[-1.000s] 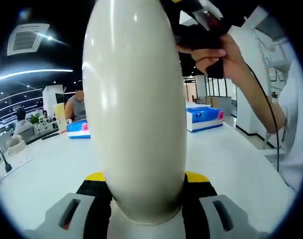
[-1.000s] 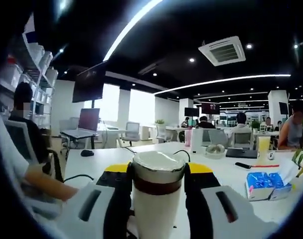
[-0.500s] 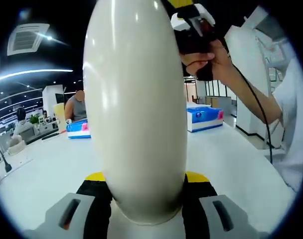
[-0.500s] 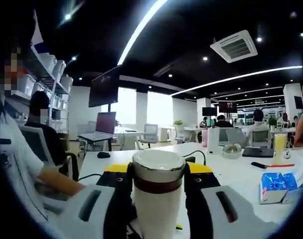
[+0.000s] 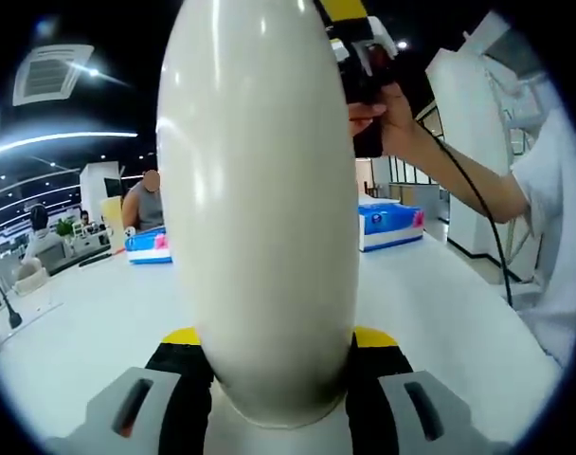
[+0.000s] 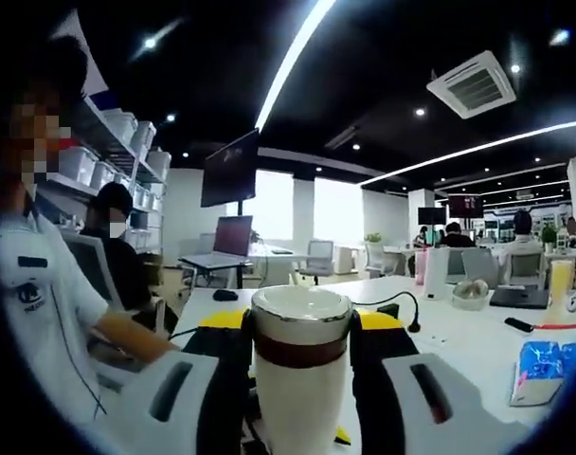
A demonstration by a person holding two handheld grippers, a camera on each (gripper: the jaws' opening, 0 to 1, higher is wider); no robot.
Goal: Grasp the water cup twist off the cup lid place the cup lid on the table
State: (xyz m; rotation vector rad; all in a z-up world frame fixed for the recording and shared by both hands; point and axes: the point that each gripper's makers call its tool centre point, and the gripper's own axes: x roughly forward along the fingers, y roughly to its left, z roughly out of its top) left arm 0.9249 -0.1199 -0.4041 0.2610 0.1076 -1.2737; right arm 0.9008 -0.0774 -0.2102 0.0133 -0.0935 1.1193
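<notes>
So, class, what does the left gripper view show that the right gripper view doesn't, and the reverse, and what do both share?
Left gripper view: the cream water cup's smooth body, a hand, a blue tissue pack. Right gripper view: the cup's silver-topped lid with its brown band, a dark monitor, an open laptop. Both: that cup between black jaws, the white table, a ceiling air vent.

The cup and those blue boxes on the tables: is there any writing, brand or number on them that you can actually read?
No text can be read here.
Water cup: plain cream body, no label visible.
Cup lid: no lettering.
Blue boxes: printed patches, too blurred to read.
Badge on the person's white shirt: too small to read.
</notes>
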